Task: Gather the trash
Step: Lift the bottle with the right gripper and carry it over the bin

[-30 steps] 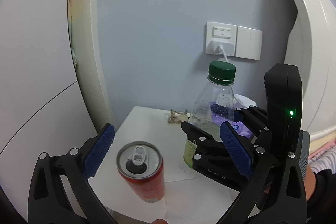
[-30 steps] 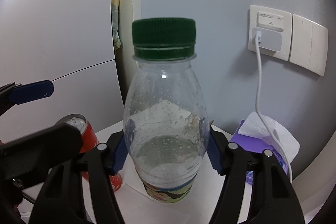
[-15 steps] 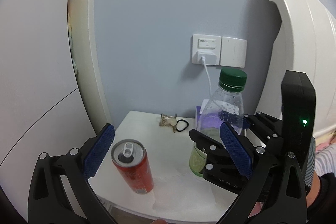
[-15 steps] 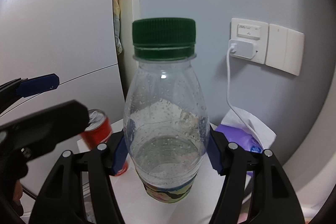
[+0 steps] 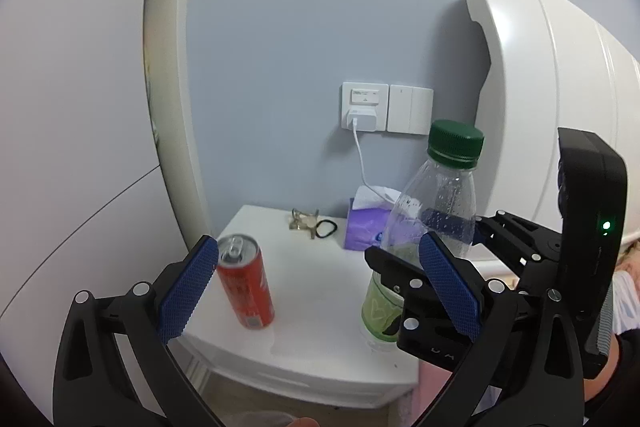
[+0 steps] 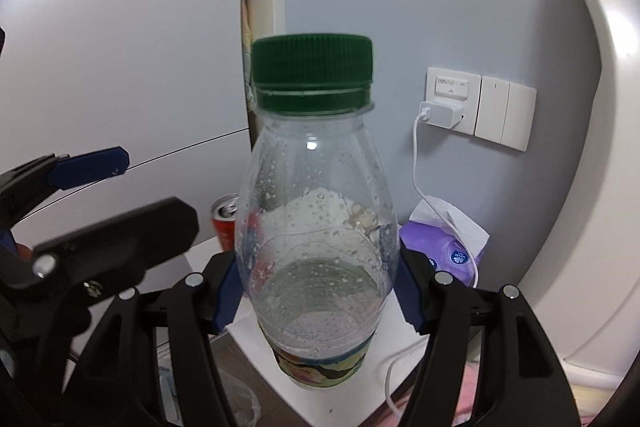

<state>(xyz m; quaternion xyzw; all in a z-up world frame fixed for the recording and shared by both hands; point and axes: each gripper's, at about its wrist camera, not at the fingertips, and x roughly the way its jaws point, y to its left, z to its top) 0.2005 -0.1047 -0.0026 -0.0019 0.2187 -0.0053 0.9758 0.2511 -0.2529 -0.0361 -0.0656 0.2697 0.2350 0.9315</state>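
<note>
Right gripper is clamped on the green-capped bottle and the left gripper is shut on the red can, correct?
Not quite. The right gripper is clamped on the green-capped bottle, but the left gripper is open: in the left wrist view the red can stands free on the white bedside table, with neither pad pressing on it.

White nightstand [image 5: 304, 339] set against the wall. Red can [image 5: 245, 281] stood upright near its front left edge. Behind the can, keys [image 5: 301, 219] and black hair tie [image 5: 326, 229] laid; right of these, purple tissue pack [image 5: 362, 229].
</note>
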